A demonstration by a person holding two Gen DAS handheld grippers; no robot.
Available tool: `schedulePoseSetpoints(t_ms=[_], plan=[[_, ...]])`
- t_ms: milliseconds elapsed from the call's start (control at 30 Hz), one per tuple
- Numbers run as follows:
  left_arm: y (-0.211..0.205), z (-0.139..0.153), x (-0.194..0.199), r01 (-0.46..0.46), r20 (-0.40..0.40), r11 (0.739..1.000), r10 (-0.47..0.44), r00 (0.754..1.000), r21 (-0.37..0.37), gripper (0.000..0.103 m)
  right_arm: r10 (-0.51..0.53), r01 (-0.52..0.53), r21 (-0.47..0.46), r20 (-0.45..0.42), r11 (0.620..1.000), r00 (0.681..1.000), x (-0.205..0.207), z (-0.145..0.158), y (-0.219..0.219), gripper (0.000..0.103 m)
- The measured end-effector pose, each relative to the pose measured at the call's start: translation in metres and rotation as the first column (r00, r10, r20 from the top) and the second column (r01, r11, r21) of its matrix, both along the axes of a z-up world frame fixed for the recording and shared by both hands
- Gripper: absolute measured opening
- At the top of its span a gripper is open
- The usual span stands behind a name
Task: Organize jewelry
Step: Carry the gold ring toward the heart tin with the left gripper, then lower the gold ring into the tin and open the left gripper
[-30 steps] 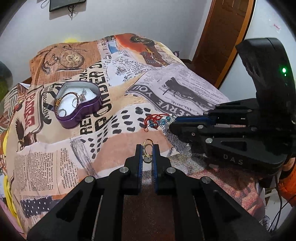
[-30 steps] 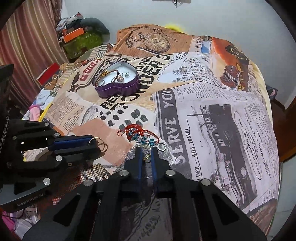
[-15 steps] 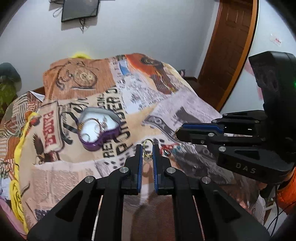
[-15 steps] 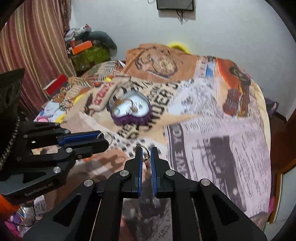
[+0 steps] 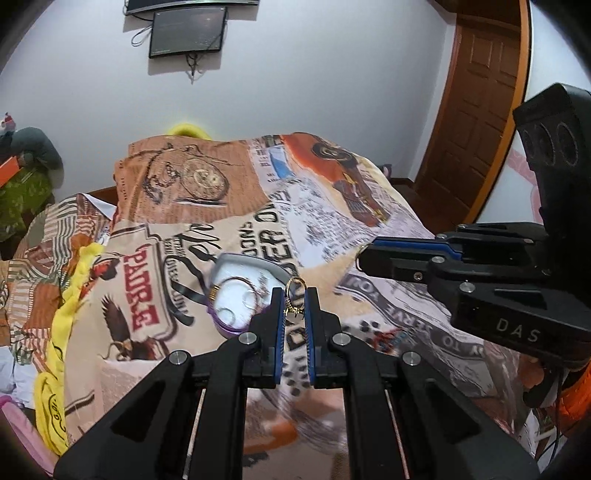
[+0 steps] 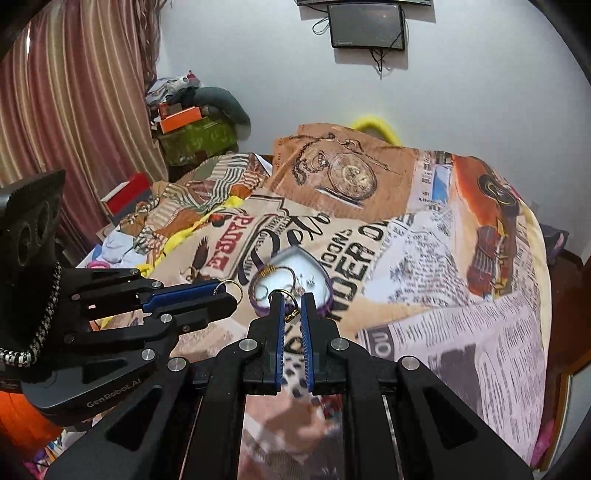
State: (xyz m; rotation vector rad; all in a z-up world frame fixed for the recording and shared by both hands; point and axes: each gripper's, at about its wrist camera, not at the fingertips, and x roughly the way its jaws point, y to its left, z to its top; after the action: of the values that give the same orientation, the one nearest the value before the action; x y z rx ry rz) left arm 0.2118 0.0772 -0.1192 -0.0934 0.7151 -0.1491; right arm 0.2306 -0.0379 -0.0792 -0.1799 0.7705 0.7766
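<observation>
A purple heart-shaped jewelry box [image 5: 236, 291] [image 6: 295, 280] with white lining holds a bangle and small pieces on the bed. My left gripper [image 5: 294, 301] is shut on a small gold hoop earring [image 5: 293, 291], raised above the bed just right of the box. My right gripper [image 6: 291, 306] is shut on another gold hoop earring [image 6: 286, 299], raised in front of the box. Each gripper shows in the other's view, the right one [image 5: 365, 254] and the left one [image 6: 225, 291]. A red and blue beaded bracelet [image 5: 388, 338] lies on the bedspread.
The bed carries a newspaper-print bedspread [image 5: 332, 221] [image 6: 424, 258]. A yellow cloth [image 5: 70, 295] lies along its left side. A wooden door [image 5: 480, 110] stands at the right; curtains [image 6: 74, 110] and piled boxes [image 6: 192, 129] stand left. A screen [image 6: 365, 26] hangs on the wall.
Both grippers have lifted off the bedspread with an earring each and tilted up, so the box sits lower and closer to the fingertips. The beaded bracelet stayed on the bed.
</observation>
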Motion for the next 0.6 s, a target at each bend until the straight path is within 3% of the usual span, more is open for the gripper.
schedulePoseSetpoints(t_ms=[300,600], plan=[[0.03,-0.013,0.027,-0.043,-0.019,0.999,0.042,0.999,-0.019,0.008,0.003,-0.004,-0.014,-0.036,1.0,0.999,0.031,-0.014,0.022,0.008],[0.046,-0.039,0.061,-0.043,-0.087,0.998,0.039,0.995,-0.038,0.008,0.017,-0.021,-0.036,-0.118,0.999,0.993,0.067,-0.034,0.044,0.008]])
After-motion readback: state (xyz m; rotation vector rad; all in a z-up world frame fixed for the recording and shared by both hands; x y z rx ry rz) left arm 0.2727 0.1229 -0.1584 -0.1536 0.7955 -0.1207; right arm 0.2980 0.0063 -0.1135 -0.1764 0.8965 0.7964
